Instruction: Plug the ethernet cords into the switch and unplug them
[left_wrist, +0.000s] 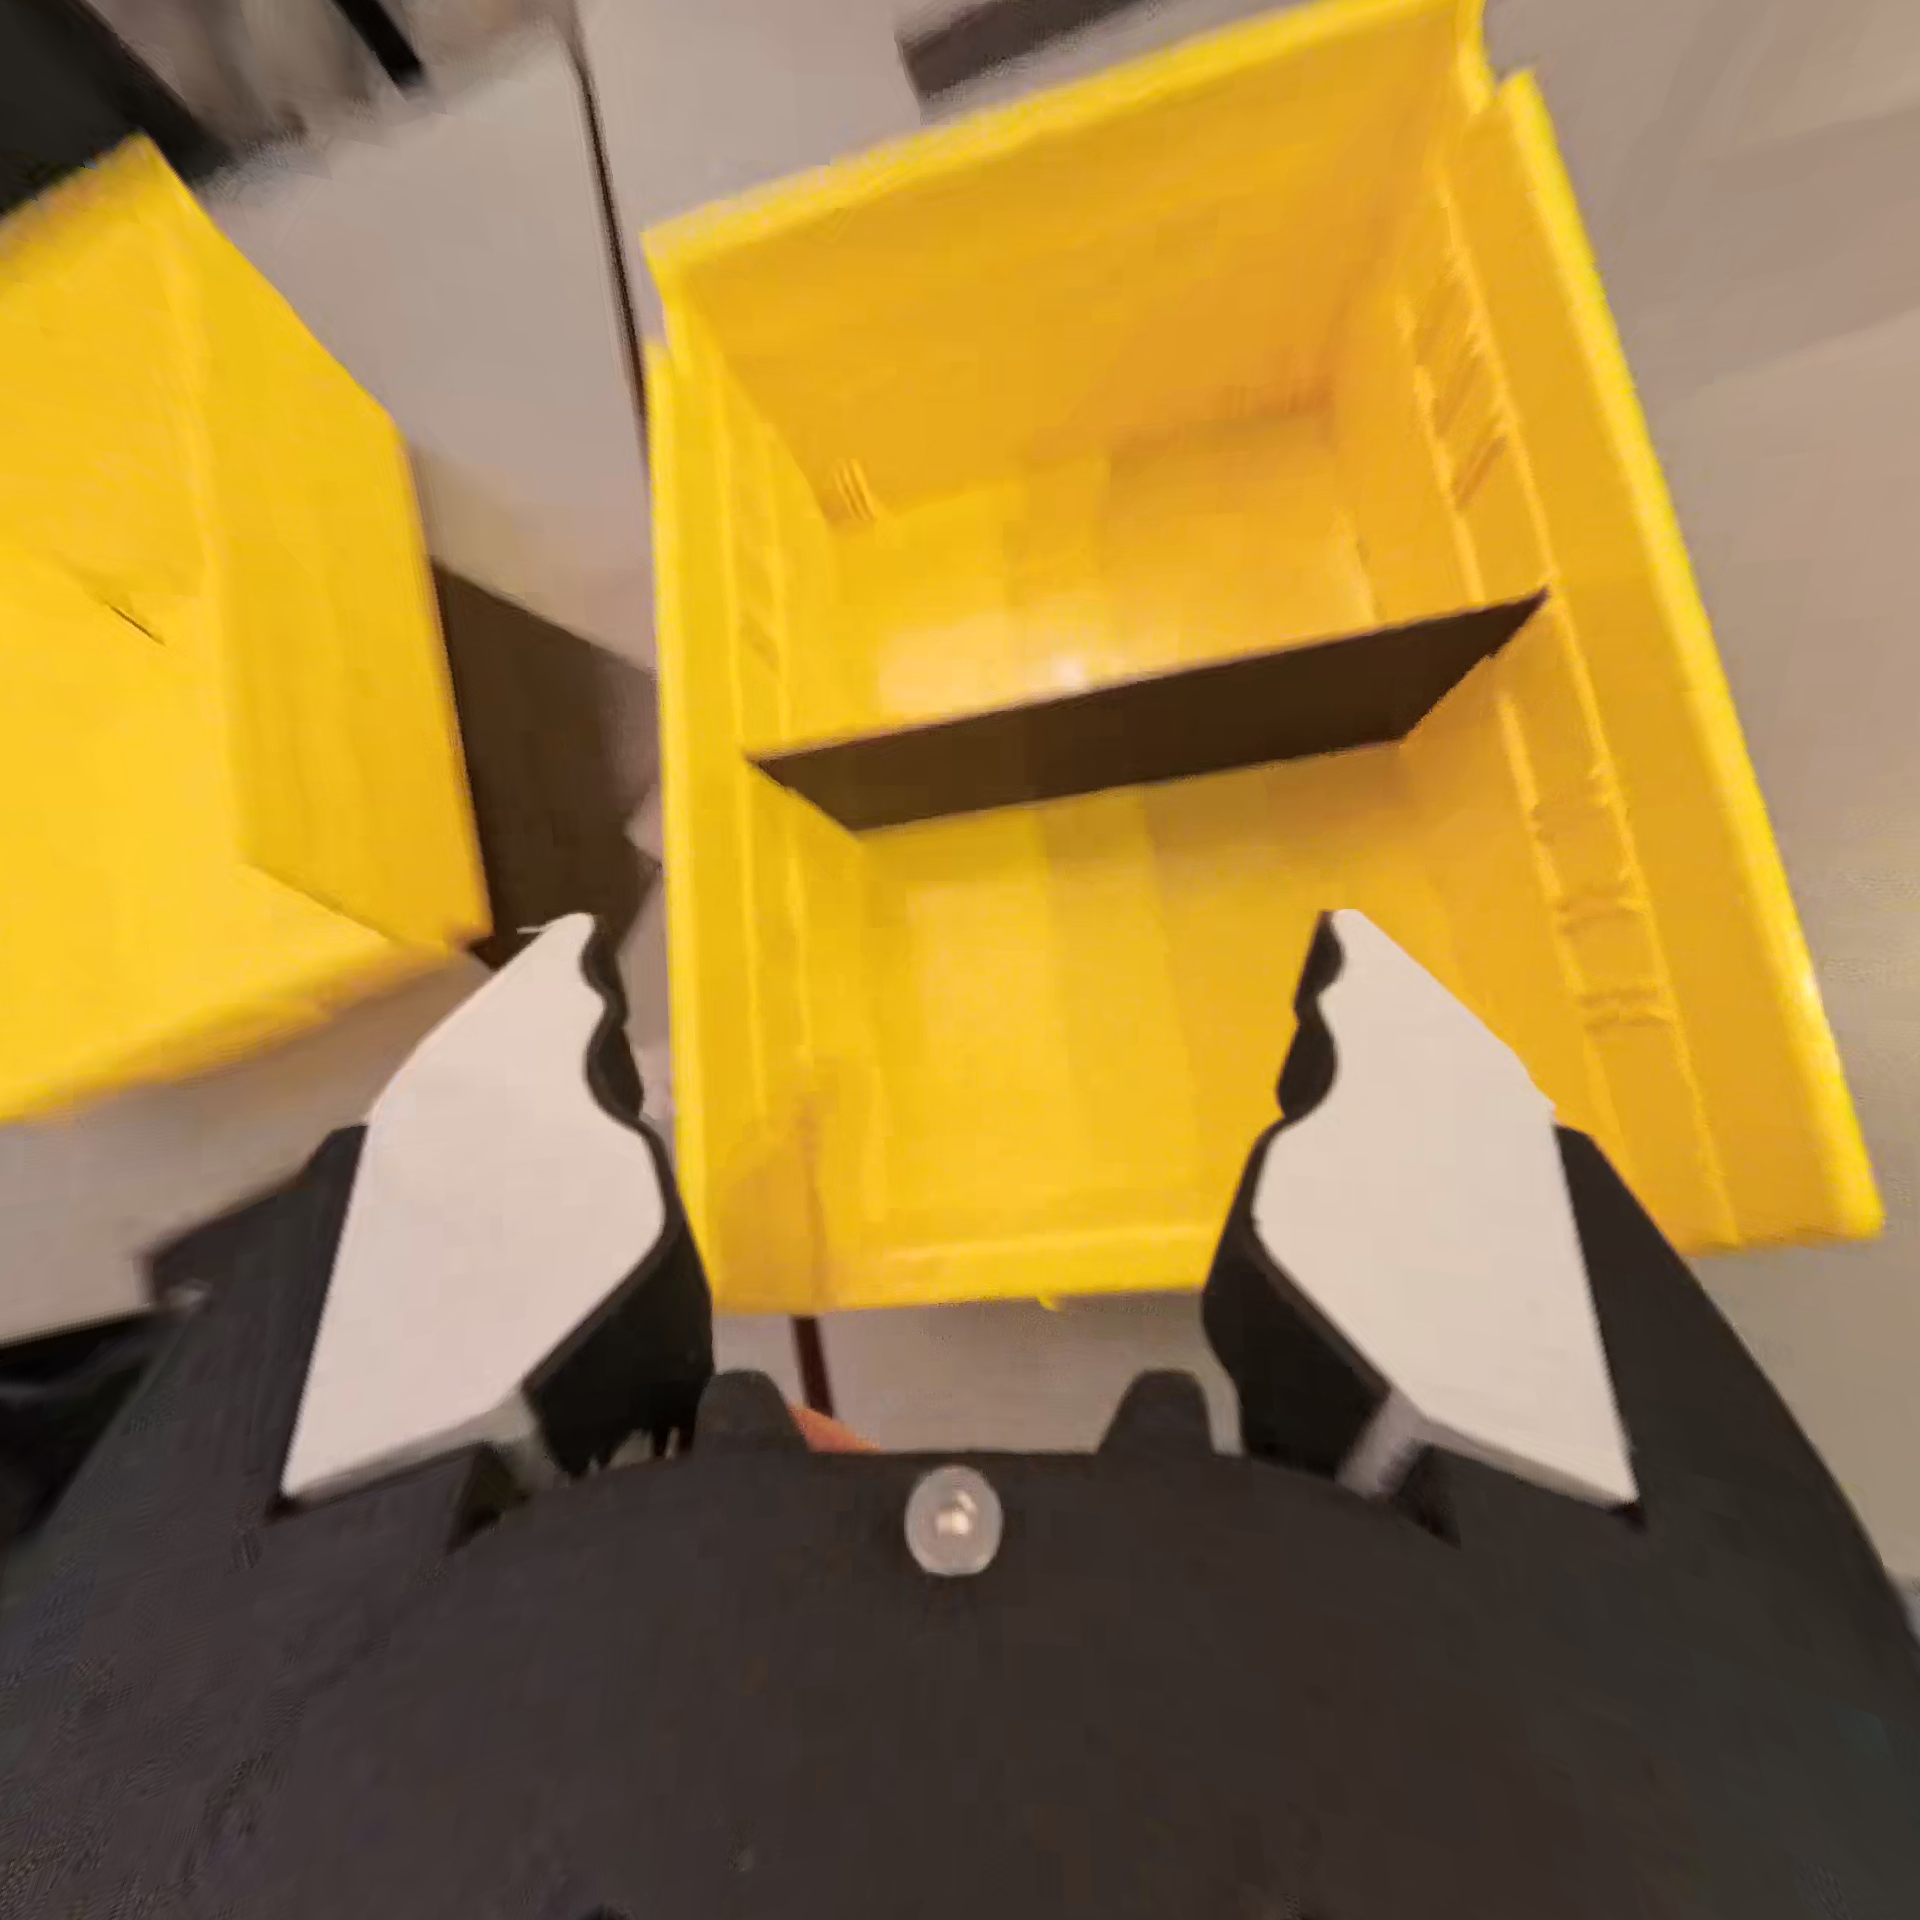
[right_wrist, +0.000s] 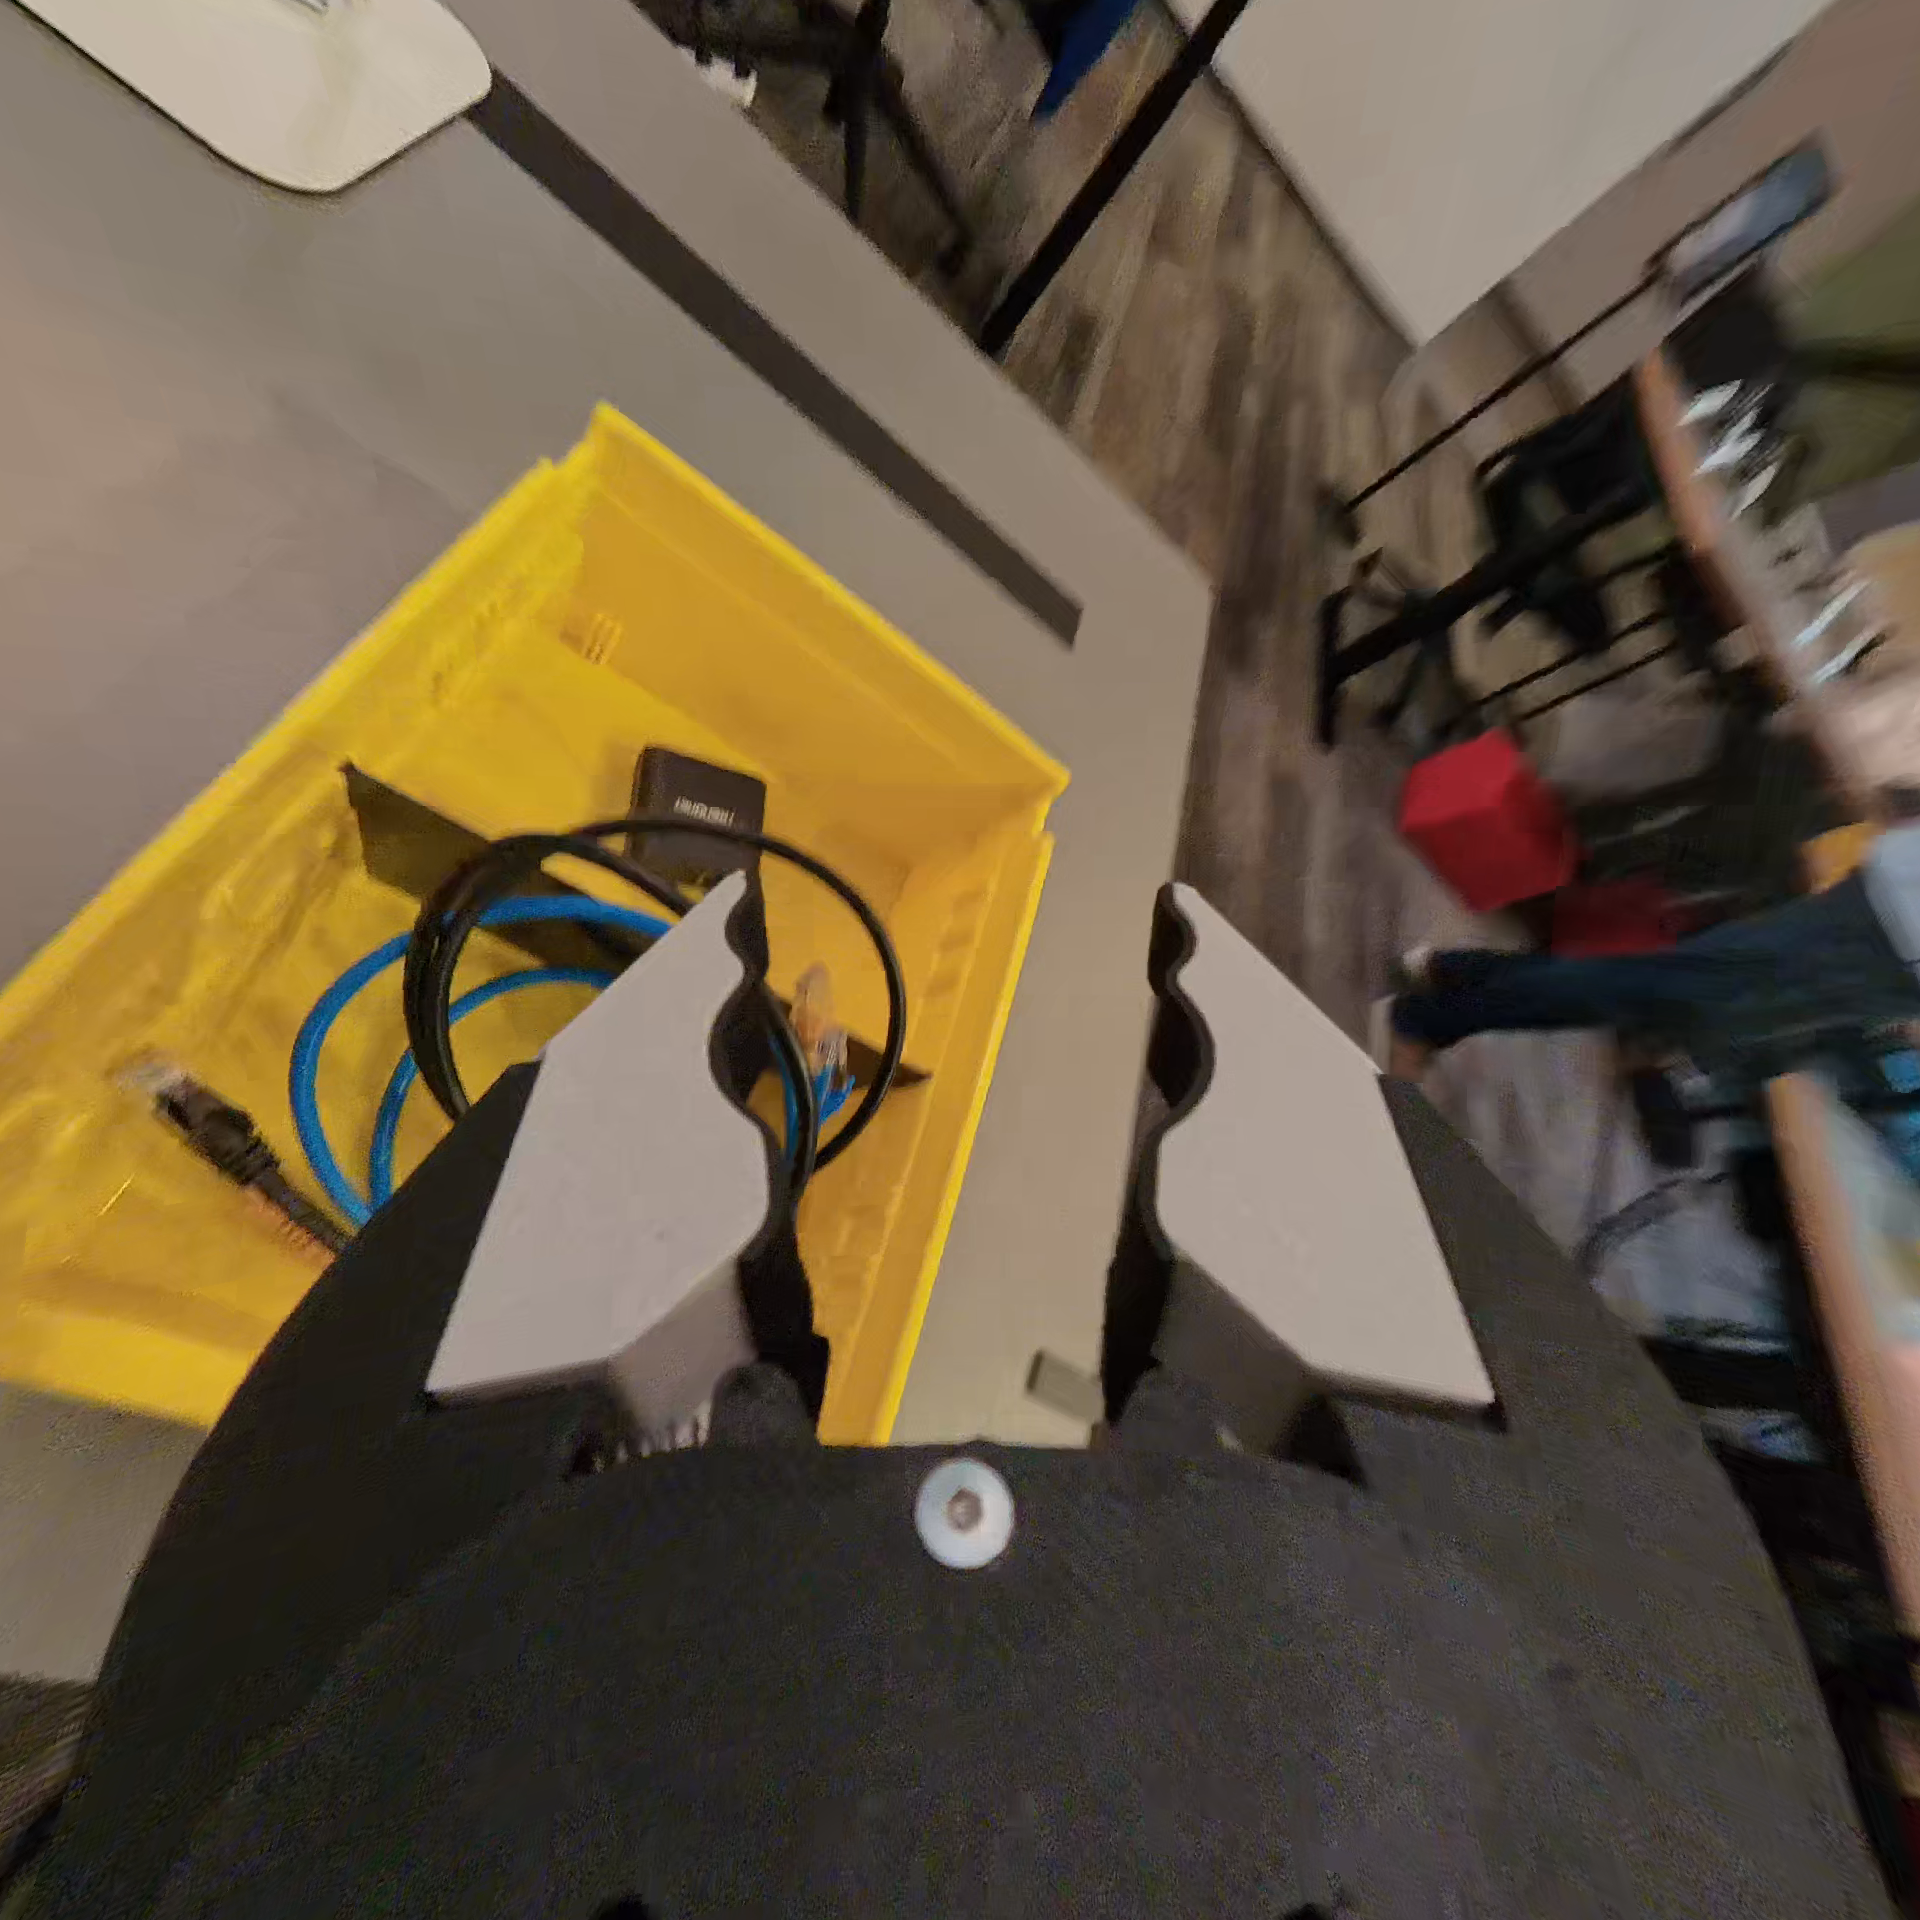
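Observation:
In the right wrist view a yellow bin (right_wrist: 966, 1039) with a black divider (right_wrist: 416, 821) holds a small black switch (right_wrist: 698, 810), a coiled black ethernet cord (right_wrist: 436, 935) with its plug (right_wrist: 208, 1117), and a coiled blue ethernet cord (right_wrist: 312, 1039) with clear plugs (right_wrist: 821, 1023). My right gripper (right_wrist: 956, 904) is open and empty, above the bin's right rim. In the left wrist view my left gripper (left_wrist: 956, 935) is open and empty over an empty yellow bin (left_wrist: 1558, 727) with a black divider (left_wrist: 1122, 717).
A second yellow bin (left_wrist: 208, 623) stands to the left in the left wrist view. All rest on a grey table (right_wrist: 260, 416). Its edge (right_wrist: 1195, 727) runs close to the right of the cord bin, with floor, chairs and a red box (right_wrist: 1486, 821) beyond. A white object (right_wrist: 291, 83) lies at the far left. About 85 cm separates my left fingertips from my right.

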